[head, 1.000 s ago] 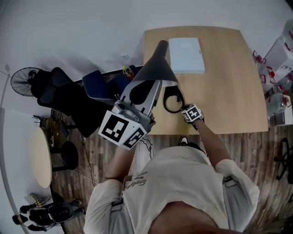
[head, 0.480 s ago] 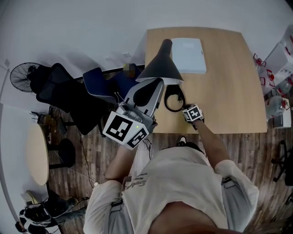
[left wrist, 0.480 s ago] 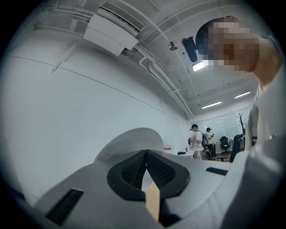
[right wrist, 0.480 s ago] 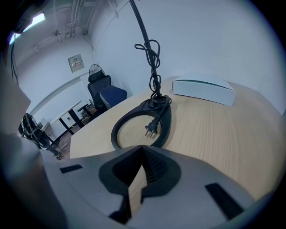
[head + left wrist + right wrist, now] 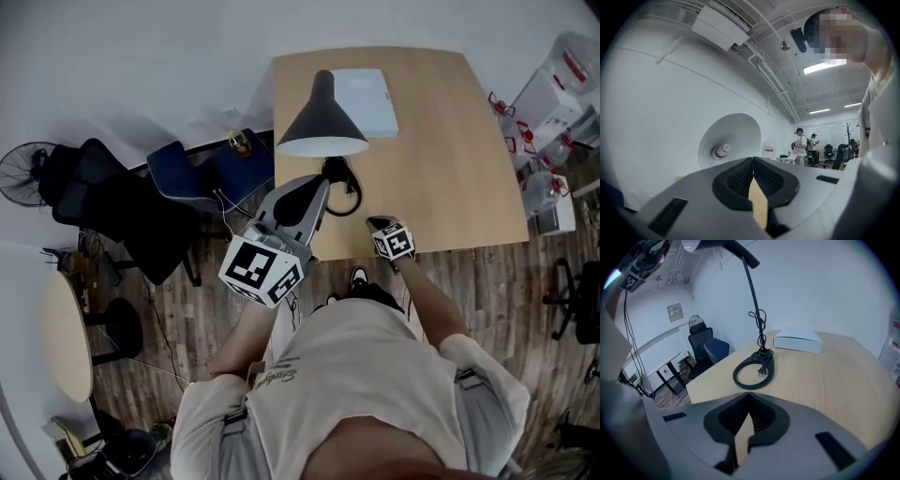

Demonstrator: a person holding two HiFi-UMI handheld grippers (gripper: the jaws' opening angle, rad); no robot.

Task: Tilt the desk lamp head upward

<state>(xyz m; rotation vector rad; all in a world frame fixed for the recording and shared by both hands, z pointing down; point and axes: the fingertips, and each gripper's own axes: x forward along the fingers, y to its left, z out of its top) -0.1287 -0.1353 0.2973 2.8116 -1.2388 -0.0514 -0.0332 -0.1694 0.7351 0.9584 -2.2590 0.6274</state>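
Pale wooden desk [image 5: 450, 159] against a white wall, plank floor around it, seen from overhead. Desk lamp [image 5: 322, 127] near the desk's front left corner. Black cone lamp head [image 5: 736, 133] with its white inner face and bulb [image 5: 721, 151] turned toward the left gripper view. Thin stem rising from a black ring base [image 5: 751, 385] flat on the desk. Cord [image 5: 759, 324] bundled on the stem, plug [image 5: 761, 372] lying inside the ring. White box [image 5: 364, 98] on the desk behind the lamp, apart from the base.

Left gripper [image 5: 317, 187] held up in the air just in front of the lamp head and apart from it, jaws pressed together with nothing between them. Right gripper [image 5: 380, 225] low at the desk's front edge, near the base and pointed at the ring, jaws likewise closed and empty.

Blue chair [image 5: 202, 178] and black chair [image 5: 112, 202] left of the desk, fan [image 5: 23, 173] on the floor beyond them. Two people [image 5: 805, 146] standing far off in the room, in the left gripper view.
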